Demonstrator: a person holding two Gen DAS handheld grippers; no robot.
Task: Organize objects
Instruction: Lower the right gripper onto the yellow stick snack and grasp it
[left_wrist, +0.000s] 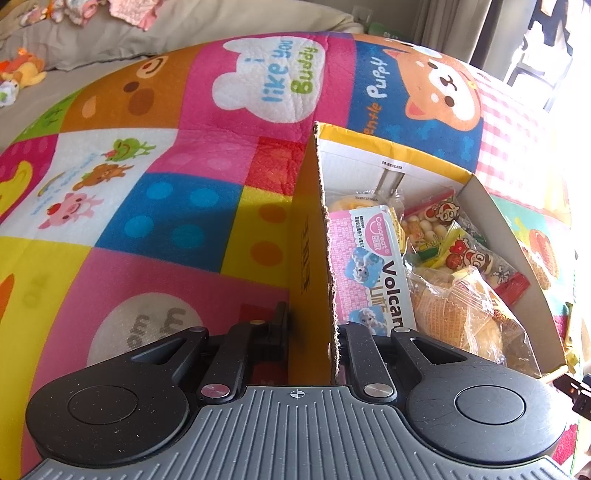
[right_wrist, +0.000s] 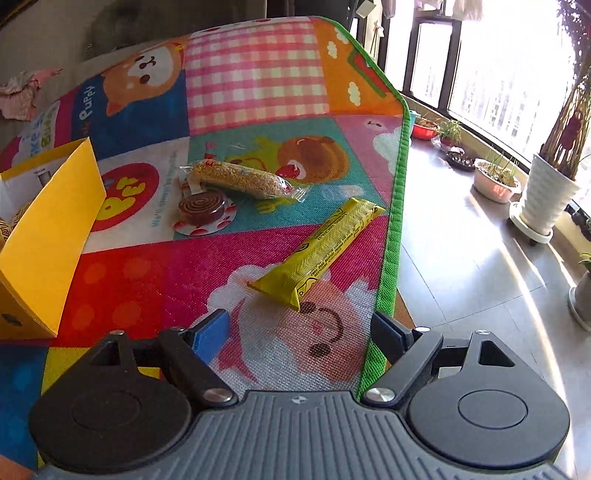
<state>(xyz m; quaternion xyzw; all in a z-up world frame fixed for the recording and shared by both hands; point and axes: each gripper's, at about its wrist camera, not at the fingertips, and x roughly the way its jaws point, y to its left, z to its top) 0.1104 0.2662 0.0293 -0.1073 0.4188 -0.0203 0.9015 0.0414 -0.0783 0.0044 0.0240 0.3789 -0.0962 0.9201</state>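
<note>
Snacks (left_wrist: 436, 254) half-hidden in box (left_wrist: 314, 236)

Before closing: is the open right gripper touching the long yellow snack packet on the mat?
Apart. The right wrist view shows mat between the right gripper and the yellow packet.

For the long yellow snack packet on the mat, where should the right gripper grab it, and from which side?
Grip the yellow packet across its narrow width near the middle, coming from above. It lies flat and diagonal on the mat, so the open right gripper would probably need rolling to straddle it.
</note>
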